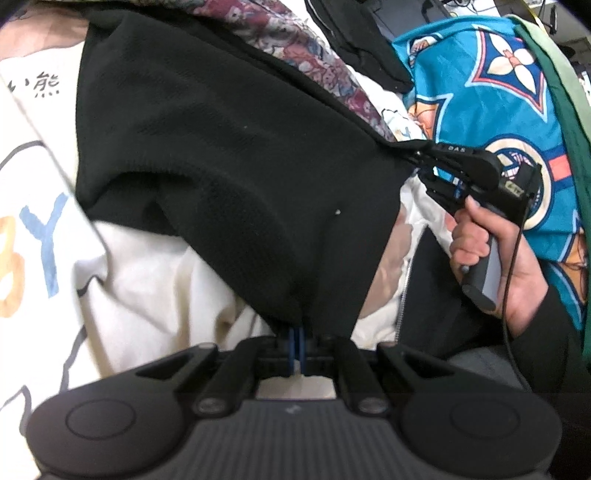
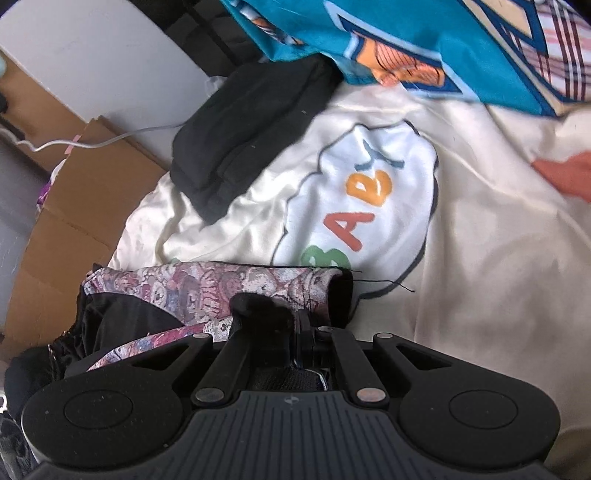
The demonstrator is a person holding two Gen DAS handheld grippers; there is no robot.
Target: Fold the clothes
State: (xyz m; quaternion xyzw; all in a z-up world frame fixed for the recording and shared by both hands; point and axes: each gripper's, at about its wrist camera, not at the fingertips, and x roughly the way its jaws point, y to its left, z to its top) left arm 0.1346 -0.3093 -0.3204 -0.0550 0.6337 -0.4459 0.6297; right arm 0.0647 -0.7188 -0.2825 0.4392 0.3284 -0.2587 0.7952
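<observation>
The black garment (image 1: 229, 155) with a patterned lining (image 1: 295, 48) is hanging stretched between both grippers above a cream sheet (image 1: 155, 280) printed "BABY". The left gripper (image 1: 297, 332) is pinching its near hem, jaws closed on cloth; the right gripper (image 1: 424, 158), held by a hand (image 1: 487, 254), is clamping its right corner. The garment is blocking most of the left view. Only the right view is showing a folded dark garment (image 2: 251, 133) lying far left, beside cardboard (image 2: 85, 192), with a blue blanket (image 2: 369, 33) beyond.
</observation>
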